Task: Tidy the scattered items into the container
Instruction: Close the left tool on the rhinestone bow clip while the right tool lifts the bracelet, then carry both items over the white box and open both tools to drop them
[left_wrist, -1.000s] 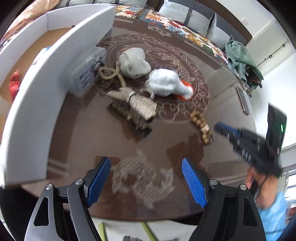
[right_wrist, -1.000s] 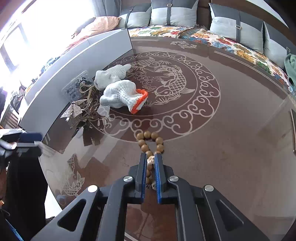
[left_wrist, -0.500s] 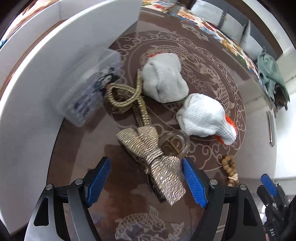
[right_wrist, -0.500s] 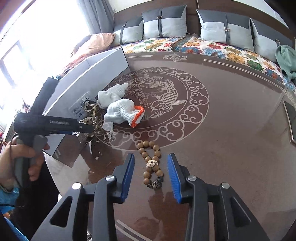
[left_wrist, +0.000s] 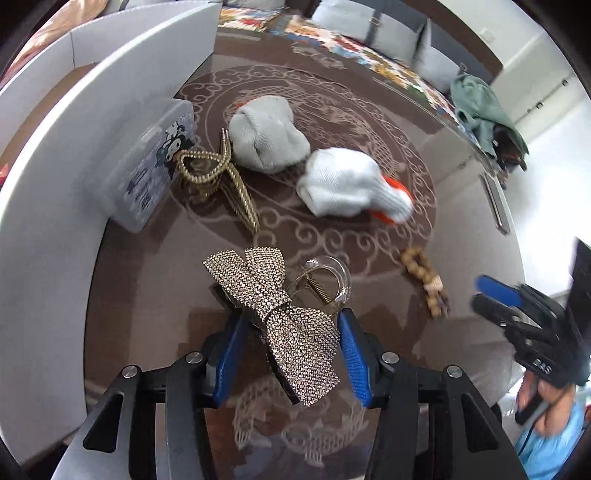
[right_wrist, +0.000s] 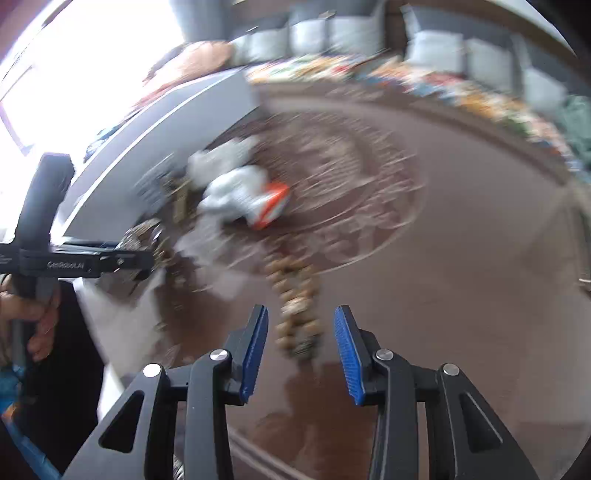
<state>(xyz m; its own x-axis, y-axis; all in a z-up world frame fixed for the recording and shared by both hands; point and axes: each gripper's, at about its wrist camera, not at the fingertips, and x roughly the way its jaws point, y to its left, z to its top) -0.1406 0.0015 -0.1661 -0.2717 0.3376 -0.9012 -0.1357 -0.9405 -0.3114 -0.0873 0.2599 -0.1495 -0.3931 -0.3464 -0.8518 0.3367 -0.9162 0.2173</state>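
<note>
— While the left gripper has its blue pads on either side of the rhinestone bow clip, is it clamped on it?

— The pads look to press the dark clip body under the bow; a clear claw clip lies just beside it.

— And the right gripper?

— Its fingers stand apart, holding nothing. The bead bracelet lies on the table just ahead of them, blurred.

— Farther out?

— A gold claw clip, two balled white gloves and a clear plastic case lie near the white container, whose wall stands at the left.
</note>
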